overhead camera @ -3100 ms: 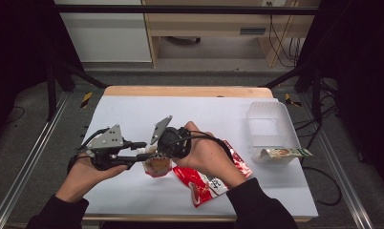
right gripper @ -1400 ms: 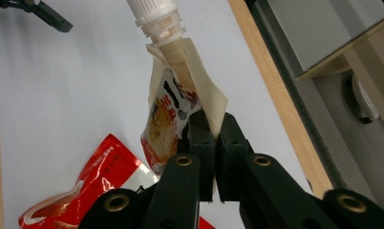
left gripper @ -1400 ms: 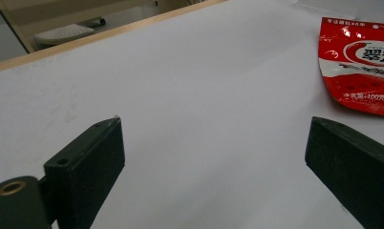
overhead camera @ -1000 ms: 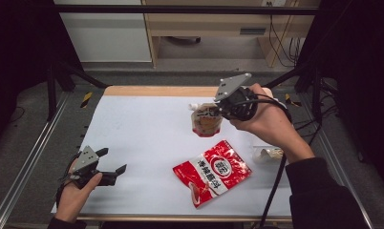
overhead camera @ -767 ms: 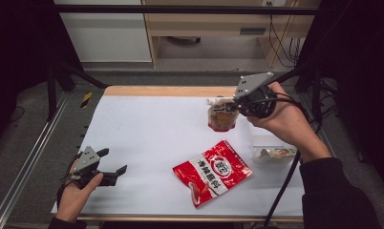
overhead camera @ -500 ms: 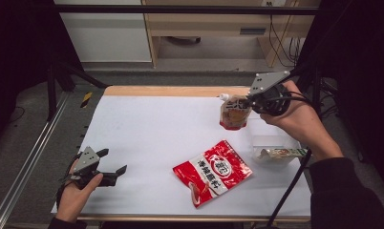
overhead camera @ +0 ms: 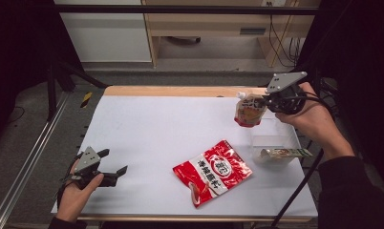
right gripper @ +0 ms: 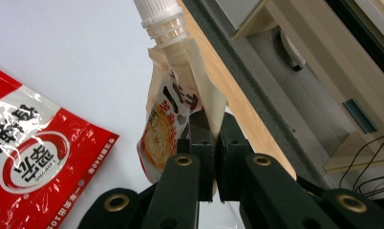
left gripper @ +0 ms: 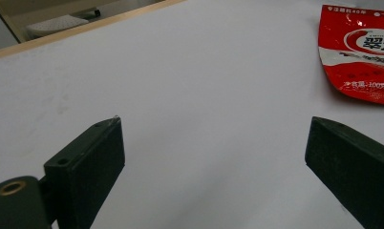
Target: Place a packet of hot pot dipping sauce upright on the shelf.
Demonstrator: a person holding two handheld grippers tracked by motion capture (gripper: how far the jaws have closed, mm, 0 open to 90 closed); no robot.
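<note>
The right gripper (overhead camera: 262, 101) pinches the spouted pouch (overhead camera: 249, 110) by its edge (cap upward), above the clear tub (overhead camera: 272, 141). Lower it straight in before releasing. The left gripper (overhead camera: 114, 162) rests wide, holding nothing.

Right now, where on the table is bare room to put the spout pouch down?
Widest free patch: the white table between the left tongs and the red bag. Crowded: the right edge, where the clear box and green packet sit under the spout pouch.
</note>
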